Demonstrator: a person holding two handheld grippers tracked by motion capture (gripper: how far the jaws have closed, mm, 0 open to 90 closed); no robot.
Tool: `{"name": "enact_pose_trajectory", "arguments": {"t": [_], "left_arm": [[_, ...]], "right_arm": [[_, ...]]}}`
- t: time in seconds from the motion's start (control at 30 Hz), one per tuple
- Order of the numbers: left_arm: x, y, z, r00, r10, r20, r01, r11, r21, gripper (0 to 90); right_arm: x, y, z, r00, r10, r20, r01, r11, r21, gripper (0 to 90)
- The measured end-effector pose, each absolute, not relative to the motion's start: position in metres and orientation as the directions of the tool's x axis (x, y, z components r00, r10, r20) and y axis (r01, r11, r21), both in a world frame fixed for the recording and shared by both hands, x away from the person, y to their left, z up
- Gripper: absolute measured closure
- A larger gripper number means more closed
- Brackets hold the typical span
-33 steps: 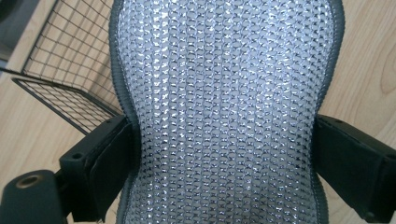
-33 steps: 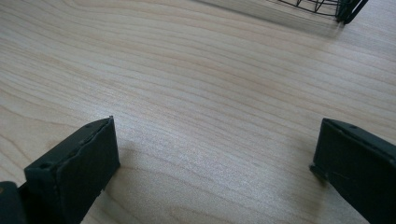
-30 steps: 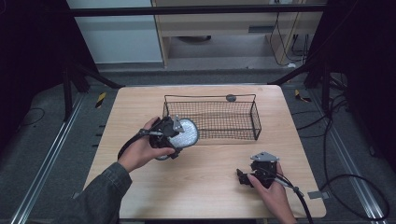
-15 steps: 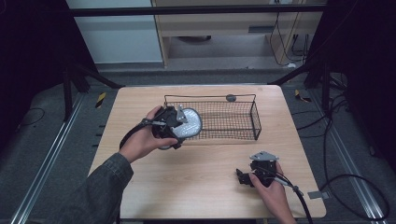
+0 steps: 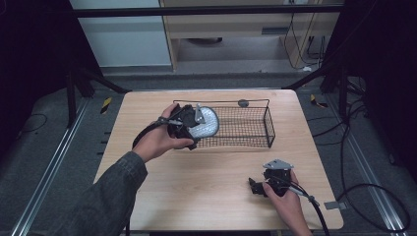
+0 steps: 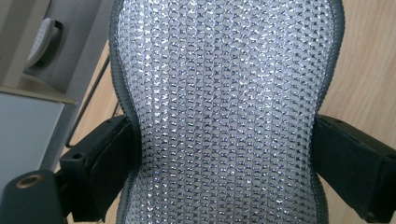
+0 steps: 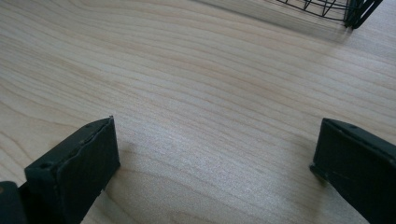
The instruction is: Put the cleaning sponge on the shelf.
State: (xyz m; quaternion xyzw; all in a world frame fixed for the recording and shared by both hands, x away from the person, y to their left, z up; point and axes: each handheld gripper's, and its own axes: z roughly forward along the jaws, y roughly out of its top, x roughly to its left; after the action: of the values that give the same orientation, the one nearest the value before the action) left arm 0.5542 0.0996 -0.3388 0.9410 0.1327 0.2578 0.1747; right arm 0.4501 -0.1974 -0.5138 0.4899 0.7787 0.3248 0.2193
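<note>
1. Left gripper point(image 5: 193, 125) has moved up and toward the wire basket point(image 5: 268, 129) over the last second; a second ago it hung over the table's mid-left, now it sits at the basket's left end.
2. Its jaws are clamped on the silver mesh pad point(image 5: 206, 122), one on each side of the pad's narrowed waist point(image 6: 224, 140); the pad bulges above and below the grip.
3. Pad is carried in the air, tilted, overlapping the basket's left rim. Cannot tell whether it is already inside the rim or just above it.
4. Right gripper point(image 5: 259, 187) is unmoved, resting low on the table point(image 5: 206, 196) near the front right corner, jaws spread apart with nothing between them point(image 7: 210, 163).
5. Judgement: transport is nearly over; remaining work is lowering the pad into the basket and releasing.
</note>
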Motion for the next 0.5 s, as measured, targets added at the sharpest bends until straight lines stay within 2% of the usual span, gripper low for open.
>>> {"name": "enact_pose_trajectory", "arguments": {"t": [0.5], "left_arm": [[0.582,0.082,-0.335,0.824,0.325,0.463,0.131,-0.906,0.402,7.9]], "right_arm": [[0.45,-0.197,-0.513,-0.421,0.907,-0.015,0.626,0.303,0.718,0.4]]}}
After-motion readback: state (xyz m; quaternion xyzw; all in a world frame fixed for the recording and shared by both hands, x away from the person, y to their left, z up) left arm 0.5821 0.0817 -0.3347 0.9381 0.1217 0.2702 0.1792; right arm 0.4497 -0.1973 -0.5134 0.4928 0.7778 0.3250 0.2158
